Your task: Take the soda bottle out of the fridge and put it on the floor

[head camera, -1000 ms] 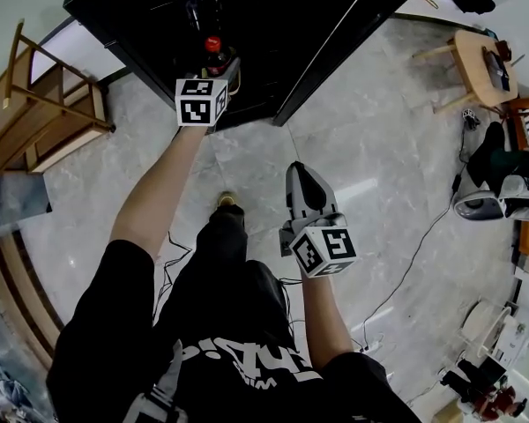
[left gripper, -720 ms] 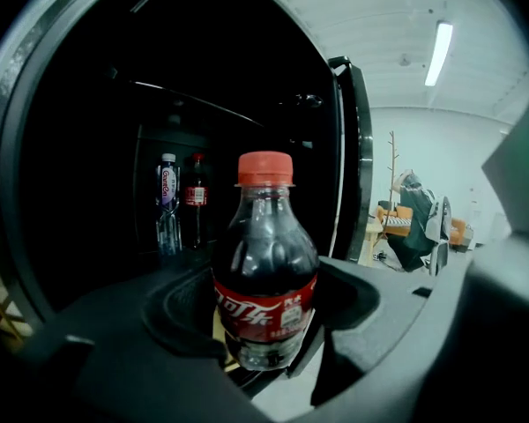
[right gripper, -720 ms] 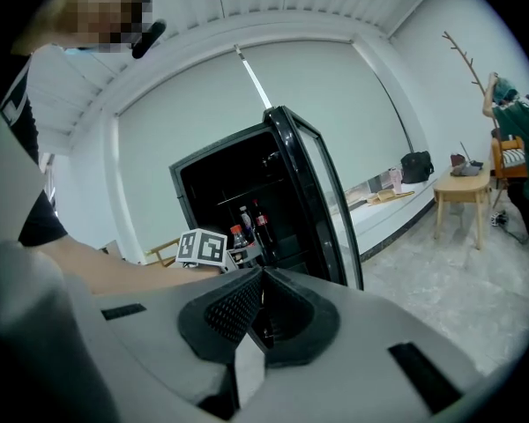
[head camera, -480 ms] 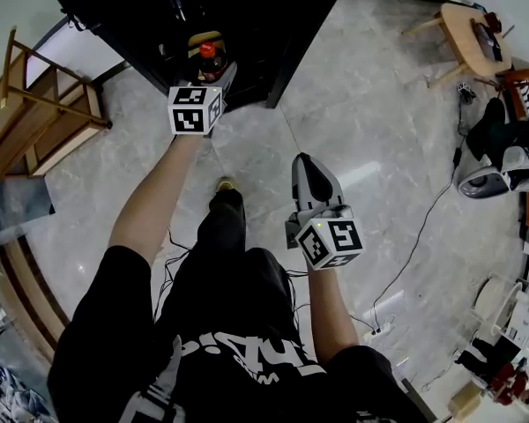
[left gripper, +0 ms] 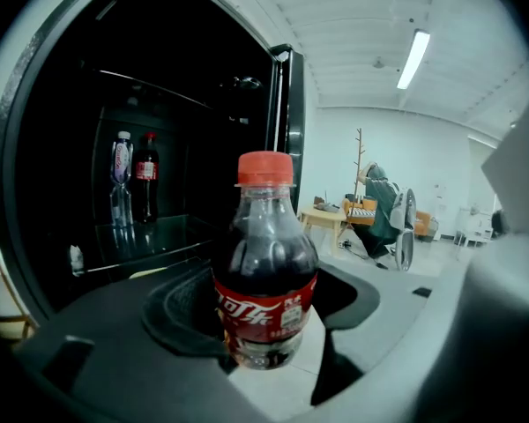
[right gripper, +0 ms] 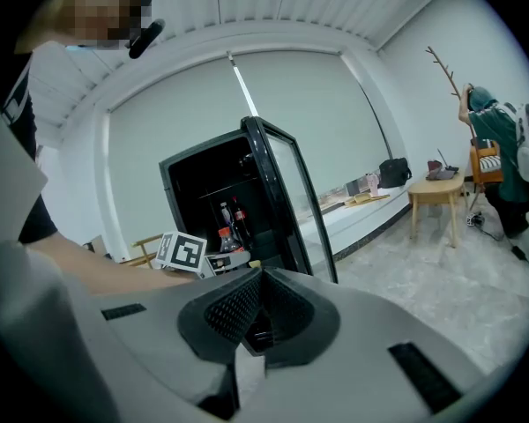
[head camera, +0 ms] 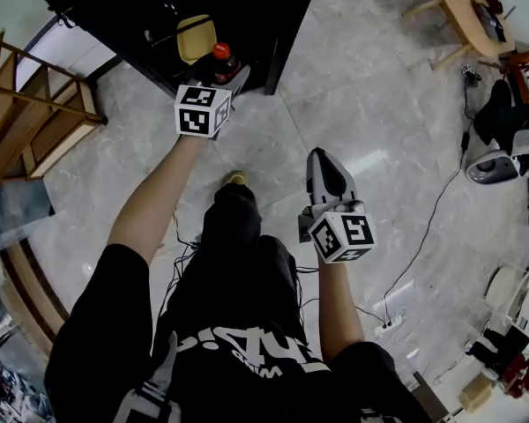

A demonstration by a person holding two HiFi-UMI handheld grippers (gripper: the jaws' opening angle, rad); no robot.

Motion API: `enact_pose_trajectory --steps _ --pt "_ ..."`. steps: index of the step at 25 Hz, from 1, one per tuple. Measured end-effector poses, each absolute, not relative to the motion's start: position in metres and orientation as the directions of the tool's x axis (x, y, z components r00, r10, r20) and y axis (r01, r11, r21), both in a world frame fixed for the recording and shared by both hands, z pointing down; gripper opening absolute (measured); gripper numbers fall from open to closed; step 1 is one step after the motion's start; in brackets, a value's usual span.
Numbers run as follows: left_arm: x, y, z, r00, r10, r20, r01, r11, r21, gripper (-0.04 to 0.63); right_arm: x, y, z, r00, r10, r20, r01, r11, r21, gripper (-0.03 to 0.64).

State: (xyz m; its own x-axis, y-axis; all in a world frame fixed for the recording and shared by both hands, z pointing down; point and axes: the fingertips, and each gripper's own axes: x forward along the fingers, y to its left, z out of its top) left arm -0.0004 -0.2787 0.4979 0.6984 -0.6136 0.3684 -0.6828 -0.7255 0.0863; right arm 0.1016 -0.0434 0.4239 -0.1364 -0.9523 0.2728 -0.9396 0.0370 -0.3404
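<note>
Small clear plastic soda bottle [left gripper: 264, 271], carried in the left tool [left gripper: 264, 329] at the open front of a tall black fridge [head camera: 150, 11].

Item: soda bottle, upright, red screw cap, red label with white script, dark drink filling it to the neck. Left tool: jaws spread wide, pads pressing the bottle's lower body from both sides. Right tool [right gripper: 251, 311]: jaws closed together, nothing between them, held low over the pale grey marble floor [head camera: 379, 113]. Surroundings: fridge door [head camera: 293, 25] swung open at the right of the bottle; one clear bottle [left gripper: 121, 179] and one dark red-labelled bottle [left gripper: 146, 179] on a shelf inside; wooden frame [head camera: 35, 117] left of the fridge; small wooden table [head camera: 463, 11] well apart at the right.
</note>
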Motion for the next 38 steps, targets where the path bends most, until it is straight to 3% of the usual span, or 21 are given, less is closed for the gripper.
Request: enact_pose_trajectory --steps 26,38 --pt "0.106 -0.171 0.737 0.887 -0.297 0.353 -0.357 -0.926 0.119 0.307 0.165 0.014 0.719 -0.029 -0.967 0.255 -0.949 -0.053 -0.311 0.023" --pt "0.132 -0.141 0.783 0.916 -0.230 0.329 -0.276 -0.956 0.101 0.307 0.202 0.025 0.777 0.015 -0.981 0.194 -0.956 -0.071 -0.284 0.023"
